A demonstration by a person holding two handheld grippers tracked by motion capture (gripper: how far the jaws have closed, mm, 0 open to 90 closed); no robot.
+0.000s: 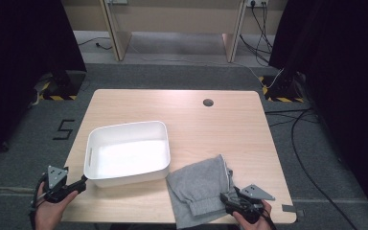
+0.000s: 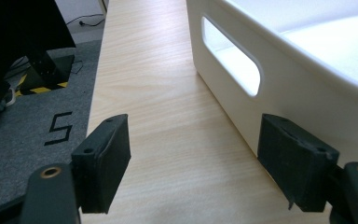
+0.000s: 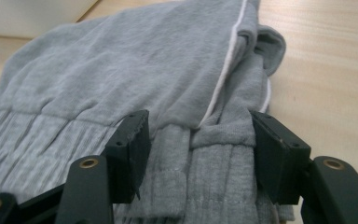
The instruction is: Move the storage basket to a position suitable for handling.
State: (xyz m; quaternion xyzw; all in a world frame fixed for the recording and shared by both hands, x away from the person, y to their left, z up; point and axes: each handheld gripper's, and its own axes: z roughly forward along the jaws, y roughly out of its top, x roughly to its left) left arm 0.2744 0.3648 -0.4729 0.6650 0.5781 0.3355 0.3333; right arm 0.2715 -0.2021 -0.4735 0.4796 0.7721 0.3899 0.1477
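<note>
Right tongs [image 3: 198,154]: the jaws stand apart on either side of the ribbed cuff of a folded grey knit garment with white piping [image 3: 135,70]. The cuff lies between the pads; whether the pads already press on the fabric cannot be told from the right gripper view, as each pad sits at the edge of the fold. In the high view the right tongs [image 1: 231,201] sit at the near right corner of the garment [image 1: 199,184], held by the person's right hand [image 1: 251,218].

Left tongs [image 2: 193,158]: released, jaws wide apart with bare wood between them. The right-side pad [image 2: 291,161] stands just beside the wall of a white rectangular plastic bin with slotted handles [image 2: 279,88]; contact cannot be confirmed. In the high view the left tongs [image 1: 80,184] point at the bin's near left corner [image 1: 93,179], held by the left hand [image 1: 48,213].

The garment lies on the light wooden counter [image 1: 211,124] at its near edge, just right of the bin, its lower hem reaching the counter's front edge. The bin stands left of centre.
</note>
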